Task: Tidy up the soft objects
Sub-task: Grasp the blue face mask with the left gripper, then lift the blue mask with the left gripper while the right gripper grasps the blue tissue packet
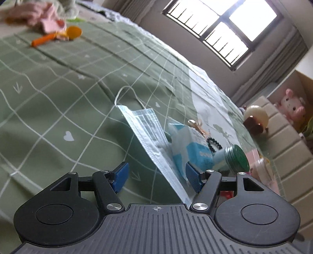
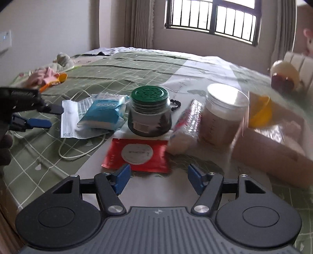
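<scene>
At centre frame we see a green-lidded dark glass jar (image 2: 149, 113), contents unclear, beside a clear plastic tub (image 2: 223, 115) of brownish fill; both tools, left (image 1: 156, 175) and right (image 2: 158, 178), gape wide and empty.

green-lid jar (image 2: 149, 113), red pouch (image 2: 137, 154), mask (image 2: 72, 119)

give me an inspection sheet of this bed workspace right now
surface: green checked bedspread, pale cloth panel on its right side.
job's things: face mask lying flat; blue tissue pack on it; pink cloth pile far left.
clutter: green-lidded jar, red packet, clear tub, orange spoon.
grippers: left gripper open by the mask; right gripper open, nothing between the jaws.
cables: nothing seen; only the mask's ear loop.
surroundings: barred window, curtains.
</scene>
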A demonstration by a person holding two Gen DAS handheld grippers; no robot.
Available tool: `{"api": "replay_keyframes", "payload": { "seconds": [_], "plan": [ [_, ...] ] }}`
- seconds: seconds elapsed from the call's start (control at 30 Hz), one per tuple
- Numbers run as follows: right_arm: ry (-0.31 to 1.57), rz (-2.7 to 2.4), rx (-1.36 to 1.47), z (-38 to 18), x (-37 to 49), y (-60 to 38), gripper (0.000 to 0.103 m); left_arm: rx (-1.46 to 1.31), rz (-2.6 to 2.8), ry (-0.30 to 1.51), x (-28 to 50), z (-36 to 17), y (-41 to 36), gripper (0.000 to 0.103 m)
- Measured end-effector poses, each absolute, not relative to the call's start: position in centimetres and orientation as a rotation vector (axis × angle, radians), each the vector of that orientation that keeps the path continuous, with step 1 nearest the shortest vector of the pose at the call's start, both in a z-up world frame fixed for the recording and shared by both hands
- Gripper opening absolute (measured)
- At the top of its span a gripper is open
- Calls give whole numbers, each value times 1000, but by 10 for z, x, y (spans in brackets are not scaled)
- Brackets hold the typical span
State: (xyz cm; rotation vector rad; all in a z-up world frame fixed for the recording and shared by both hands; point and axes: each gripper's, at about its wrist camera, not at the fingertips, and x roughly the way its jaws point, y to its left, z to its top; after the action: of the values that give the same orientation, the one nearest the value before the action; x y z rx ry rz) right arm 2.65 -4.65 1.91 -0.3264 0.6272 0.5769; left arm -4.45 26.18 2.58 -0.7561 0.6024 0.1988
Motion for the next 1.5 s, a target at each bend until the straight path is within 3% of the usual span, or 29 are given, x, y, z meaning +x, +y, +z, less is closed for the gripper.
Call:
{"api": "replay_keyframes", "payload": {
  "seconds": [0.13,0.33,0.5,0.57,0.83,1.13,1.27,1.3,1.33,1.37,1.5],
  "plan": [
    [644,586,-338,17,26,-34,65,-774,145,631,-14,13,266,68],
    [613,582,-421,13,16,-23,65,-735,29,538,20,32,256,68],
    [638,585,-421,6,16,-20,65,-693,-15,627,50,21,253,64],
    [636,589,-423,5,16,-20,65,-701,-12,643,49,12,256,58],
    [655,581,-391,-10,25,-17,65,-724,94,574,10,22,275,57],
    [625,590,-346,-18,26,-25,77,-702,115,641,26,6,274,54],
    [635,609,-332,-21,29,-26,86,-693,69,647,50,-1,264,53],
    [644,619,-325,-21,31,-27,87,-724,62,642,53,-3,264,48],
    [655,630,-313,-21,33,-28,90,-769,56,649,54,-6,266,27],
    [667,645,-299,-22,36,-29,93,-832,46,674,56,-10,269,13],
    [714,710,-263,-23,45,-32,103,-971,-9,675,50,-23,274,11]
  ]
}}
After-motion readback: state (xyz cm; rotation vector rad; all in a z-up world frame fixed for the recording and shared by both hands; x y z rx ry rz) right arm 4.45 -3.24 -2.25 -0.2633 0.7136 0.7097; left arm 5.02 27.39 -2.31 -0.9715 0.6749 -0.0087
